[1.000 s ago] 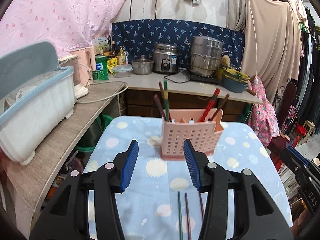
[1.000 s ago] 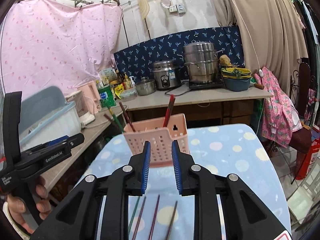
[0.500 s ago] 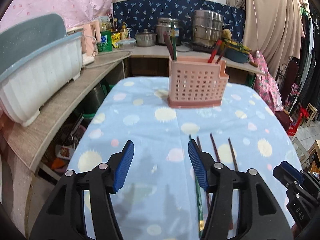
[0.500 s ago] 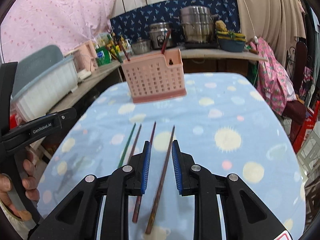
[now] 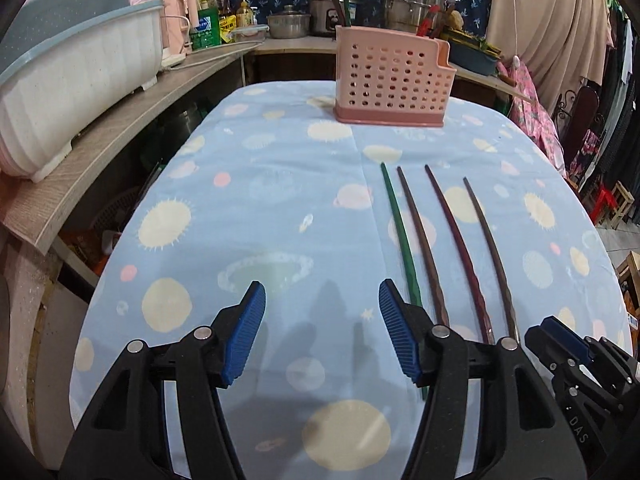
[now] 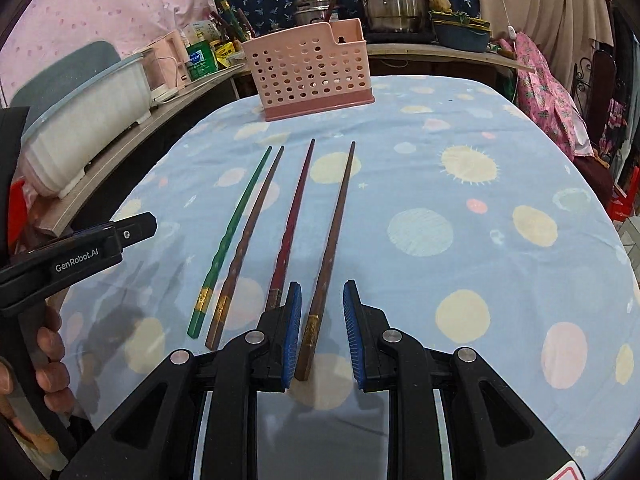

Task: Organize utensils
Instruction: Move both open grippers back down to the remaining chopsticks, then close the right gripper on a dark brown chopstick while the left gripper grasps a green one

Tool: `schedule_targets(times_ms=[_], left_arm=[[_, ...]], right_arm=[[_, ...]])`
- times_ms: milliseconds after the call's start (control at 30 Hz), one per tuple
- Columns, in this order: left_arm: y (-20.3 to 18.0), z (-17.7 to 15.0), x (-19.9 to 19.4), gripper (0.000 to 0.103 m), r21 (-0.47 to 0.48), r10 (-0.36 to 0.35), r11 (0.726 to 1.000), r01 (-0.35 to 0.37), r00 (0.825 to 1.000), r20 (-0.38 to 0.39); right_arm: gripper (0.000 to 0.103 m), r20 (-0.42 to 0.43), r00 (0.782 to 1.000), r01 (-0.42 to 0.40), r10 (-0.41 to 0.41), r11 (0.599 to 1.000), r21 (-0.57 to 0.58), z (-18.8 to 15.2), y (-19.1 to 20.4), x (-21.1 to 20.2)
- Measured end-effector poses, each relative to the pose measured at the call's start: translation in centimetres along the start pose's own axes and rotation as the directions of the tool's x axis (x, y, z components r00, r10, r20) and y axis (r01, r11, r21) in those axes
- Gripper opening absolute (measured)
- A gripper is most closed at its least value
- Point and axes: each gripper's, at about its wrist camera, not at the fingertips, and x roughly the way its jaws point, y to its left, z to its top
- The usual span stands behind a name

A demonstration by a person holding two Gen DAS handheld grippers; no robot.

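Note:
Four chopsticks lie side by side on the blue dotted tablecloth (image 5: 260, 200): a green one (image 6: 236, 216), a brown one (image 6: 256, 216), a dark red one (image 6: 294, 208) and another brown one (image 6: 336, 216). My right gripper (image 6: 322, 286) hangs low over the near end of the rightmost brown chopstick, which sits between the pads without being pressed. My left gripper (image 5: 320, 292) is left of the green chopstick (image 5: 396, 224); its jaws are opening and nothing is between them. A pink perforated holder (image 5: 392, 80) with several chopsticks in it stands at the table's far end.
A white dish rack with a blue rim (image 5: 80, 80) sits on the wooden side counter (image 5: 120, 132) to the left. Steel pots (image 5: 416, 4) line the back counter. A hand (image 6: 48, 360) grips the left tool's handle. Hung clothes (image 5: 560, 20) fill the right side.
Both grippers have come down toward the table and tipped downward. The left jaws have spread wider. The rightmost brown chopstick's end now lies between the right pads.

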Motion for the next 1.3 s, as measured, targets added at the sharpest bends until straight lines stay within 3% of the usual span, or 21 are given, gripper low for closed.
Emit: schedule_targets(times_ms=[500, 767, 1300], left_arm=[[-1.2, -2.2, 0.6, 0.058, 0.017, -0.021, 1.0, 0.022, 0.999, -0.049], [-1.8, -2.6, 0.7, 0.063, 0.024, -0.031, 0.999, 0.032, 0.998, -0.058], [-3.9, -3.6, 1.2, 0.066, 0.06, -0.054, 0.996, 0.059, 0.995, -0.083]], right_arm=[[0.02, -0.023, 1.0, 0.011, -0.011, 1.0, -0.011, -1.7, 0.6, 0.7], [0.009, -0.012, 0.999, 0.035, -0.036, 0.999, -0.016, -1.8, 0.4, 0.7], [0.009, 0.002, 1.0, 0.03, -0.03, 0.999, -0.021, -2.1, 0.2, 0.6]])
